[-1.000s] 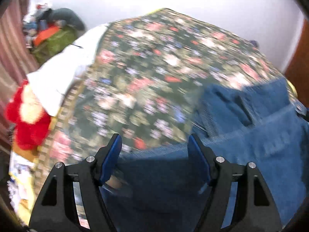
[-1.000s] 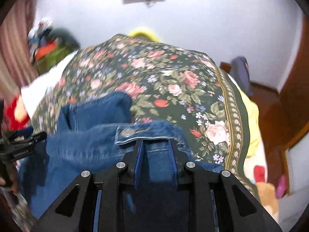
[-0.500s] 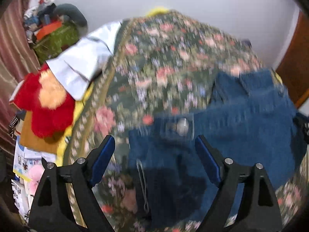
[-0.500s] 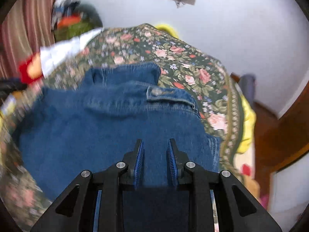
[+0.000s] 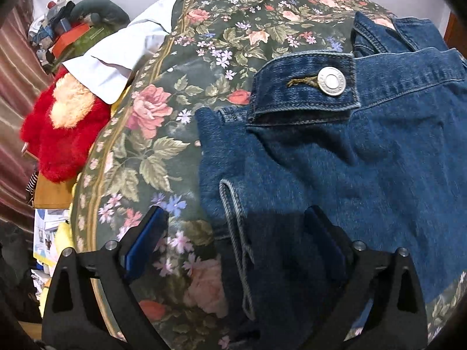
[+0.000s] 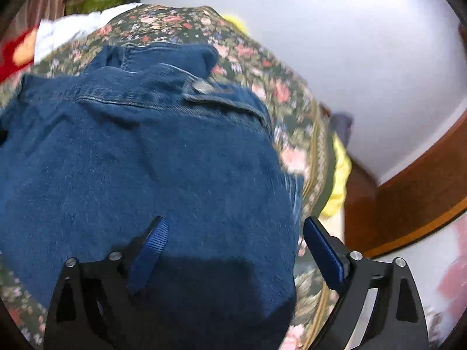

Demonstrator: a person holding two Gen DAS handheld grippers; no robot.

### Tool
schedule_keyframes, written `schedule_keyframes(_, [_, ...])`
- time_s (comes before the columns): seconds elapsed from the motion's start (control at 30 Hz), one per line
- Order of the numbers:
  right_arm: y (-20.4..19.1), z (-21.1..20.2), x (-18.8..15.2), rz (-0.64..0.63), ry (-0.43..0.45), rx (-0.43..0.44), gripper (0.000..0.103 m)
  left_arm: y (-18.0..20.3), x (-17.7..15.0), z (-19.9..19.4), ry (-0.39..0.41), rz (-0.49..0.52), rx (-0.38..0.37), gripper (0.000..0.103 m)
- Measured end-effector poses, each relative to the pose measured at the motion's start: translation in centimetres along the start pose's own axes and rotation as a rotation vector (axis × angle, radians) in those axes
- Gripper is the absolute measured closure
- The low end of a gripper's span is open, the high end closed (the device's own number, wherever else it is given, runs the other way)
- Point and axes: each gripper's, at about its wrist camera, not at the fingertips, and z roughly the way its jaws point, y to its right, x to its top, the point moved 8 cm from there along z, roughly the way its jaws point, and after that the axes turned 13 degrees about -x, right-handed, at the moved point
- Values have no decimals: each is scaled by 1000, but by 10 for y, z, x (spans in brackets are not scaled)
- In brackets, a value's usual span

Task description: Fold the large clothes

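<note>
A blue denim garment (image 5: 364, 160) lies folded on the floral bedspread (image 5: 163, 122), with a buttoned tab and a metal button (image 5: 331, 81) near its far left corner. It also shows in the right wrist view (image 6: 140, 157). My left gripper (image 5: 236, 227) is open and empty, just above the garment's near left edge. My right gripper (image 6: 236, 233) is open and empty, over the garment's near right part, with its right finger past the denim's edge.
A red plush toy (image 5: 61, 134) and a white cloth (image 5: 122, 55) lie at the bed's left edge, with clutter (image 5: 73, 32) beyond. A yellow sheet (image 6: 340, 180) hangs off the right side beside a wooden door (image 6: 417, 186). A white wall (image 6: 350, 43) stands behind.
My right gripper was shut on the denim and has opened and let it go. My left gripper stayed open and drew back. The garment now lies flat on the bed.
</note>
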Motion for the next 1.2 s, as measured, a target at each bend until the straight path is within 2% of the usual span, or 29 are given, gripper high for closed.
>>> schedule_keyframes(0.23, [35, 3, -25, 128, -75, 74, 9, -9, -11, -29, 26, 55, 60, 5])
schedule_keyframes(0.37, [36, -16, -27, 150, -65, 102, 9, -22, -12, -57, 63, -10, 93, 7])
schedule_keyframes(0.5, [7, -47, -11, 92, 4, 163, 9, -22, -2, -95, 164, -94, 45, 7])
schedule_keyframes(0.67, [-46, -77, 2, 34, 53, 253, 9, 15, 11, -118, 256, -64, -12, 7])
schedule_keyframes(0.77, [-83, -84, 3, 1, 42, 314, 9, 54, 12, -109, 254, -16, -74, 7])
schedule_keyframes(0.83, [-101, -80, -1, -39, 25, 312, 9, 78, 8, -90, 226, 11, -117, 7])
schedule_keyframes(0.93, [-114, -65, -11, -87, -14, 279, 9, 101, -3, -59, 162, 35, -135, 7])
schedule_keyframes(1.07, [-102, -61, -21, -54, -16, 308, 8, 101, -22, -23, 99, 28, -86, 7])
schedule_keyframes(1.2, [-89, -63, -29, -56, -15, 318, 8, 92, -33, -25, 146, 25, -41, 7])
